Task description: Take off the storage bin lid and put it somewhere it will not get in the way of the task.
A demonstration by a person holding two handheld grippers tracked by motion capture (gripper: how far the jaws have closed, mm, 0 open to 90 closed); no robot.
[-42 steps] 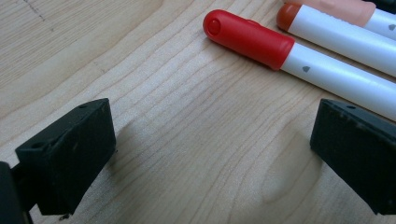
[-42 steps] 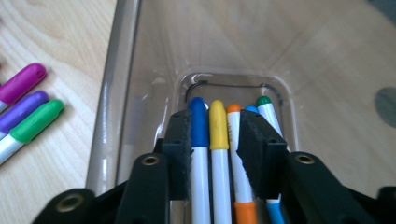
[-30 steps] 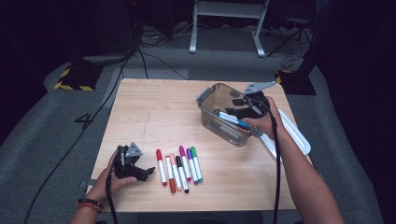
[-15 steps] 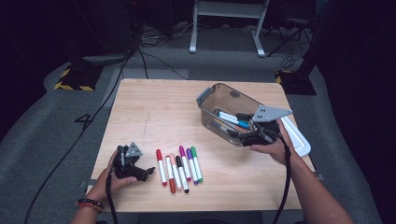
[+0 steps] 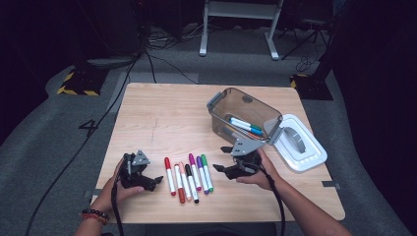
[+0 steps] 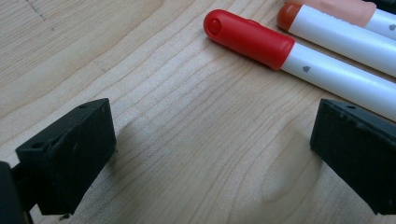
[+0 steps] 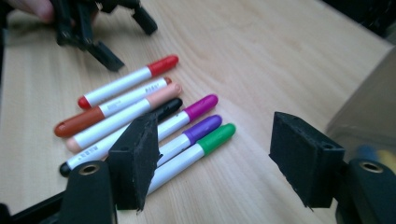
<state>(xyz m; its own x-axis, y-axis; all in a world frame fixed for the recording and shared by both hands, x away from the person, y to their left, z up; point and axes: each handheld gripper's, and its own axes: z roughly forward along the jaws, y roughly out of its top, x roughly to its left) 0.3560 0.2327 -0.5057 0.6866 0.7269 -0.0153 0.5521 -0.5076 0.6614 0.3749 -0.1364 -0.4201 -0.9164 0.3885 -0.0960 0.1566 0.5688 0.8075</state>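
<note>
The right gripper (image 5: 230, 167), jaws apart (left gripper (image 5: 147, 180) likewise), should probably straddle the green-capped white marker (image 7: 194, 149) squarely mid-barrel.

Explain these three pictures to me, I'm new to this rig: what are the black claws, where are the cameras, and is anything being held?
No robot here: a person holds a two-jaw gripper in each hand. The high view looks down on the table. There the left gripper rests near the bottom left, and the right gripper sits right of a row of markers. The other two pictures come from cameras riding on the grippers, looking out between their black jaws. Both grippers are open and hold nothing. A clear bin with a few markers inside stands toward the far right, its white lid lying beside it.
</note>
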